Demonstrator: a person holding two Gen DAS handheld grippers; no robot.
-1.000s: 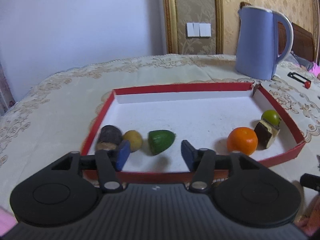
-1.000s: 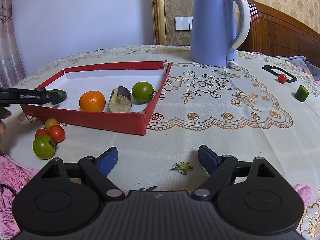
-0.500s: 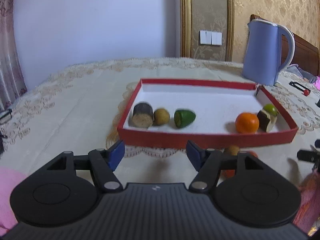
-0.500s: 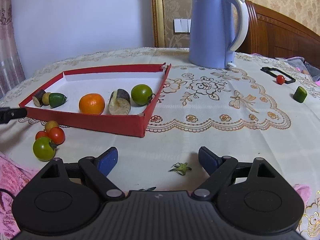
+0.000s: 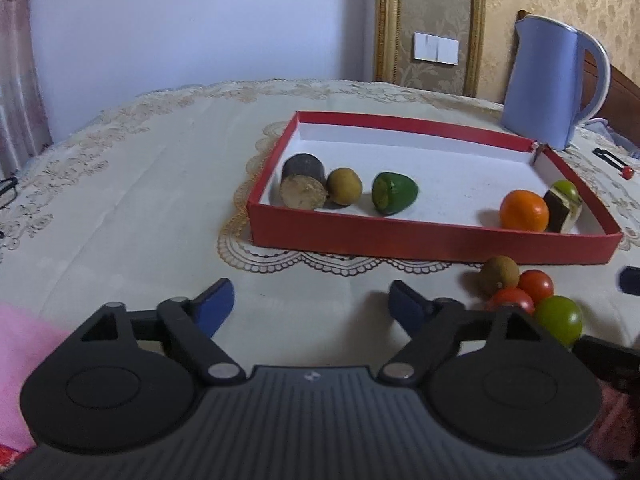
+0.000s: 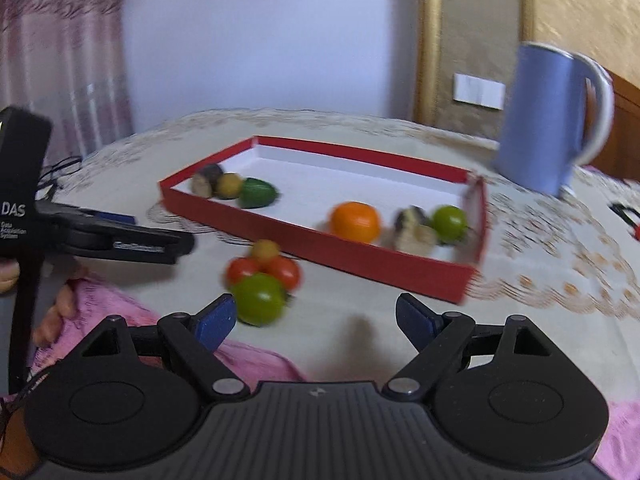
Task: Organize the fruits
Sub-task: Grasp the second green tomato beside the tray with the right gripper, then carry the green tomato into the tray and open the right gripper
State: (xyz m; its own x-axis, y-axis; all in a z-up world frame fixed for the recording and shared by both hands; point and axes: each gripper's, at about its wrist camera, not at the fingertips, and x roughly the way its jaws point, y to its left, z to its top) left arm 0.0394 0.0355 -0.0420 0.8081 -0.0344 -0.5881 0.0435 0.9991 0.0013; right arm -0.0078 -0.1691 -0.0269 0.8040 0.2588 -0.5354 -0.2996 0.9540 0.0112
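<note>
The left claw (image 5: 310, 300) hung low over the cloth-covered counter (image 5: 120, 208) with its blue pads (image 5: 214, 304) far apart and the jaws opening, nothing between them but bare cloth; the right claw (image 6: 316, 322) also stood wide open and empty, its left pad just beside a green tomato (image 6: 260, 298) without clearly touching it, though that view was blurred. Seen from the right wrist, the left claw reached in from the left edge, short of the loose fruit. Just beyond the claws a small cluster lay on the counter outside the box: the green tomato (image 5: 558, 320) nearest, two red tomatoes (image 5: 534, 286) behind it, and a small brownish-yellow round fruit (image 5: 500, 274) closest to the box wall, all packed together. Past them sat the shallow red box (image 5: 400, 236) with a white floor. Inside, at its near left corner, a dark cut cylinder (image 5: 304, 186) lay on its side touching a yellow-brown round fruit (image 5: 344, 186), with a cut green fruit (image 5: 394, 194) just beside them; at the near right corner an orange (image 5: 524, 210) sat against a dark-skinned pale-fleshed chunk (image 5: 562, 210) and a green tomato behind it. Farther off stood a blue kettle (image 5: 548, 80)
</note>
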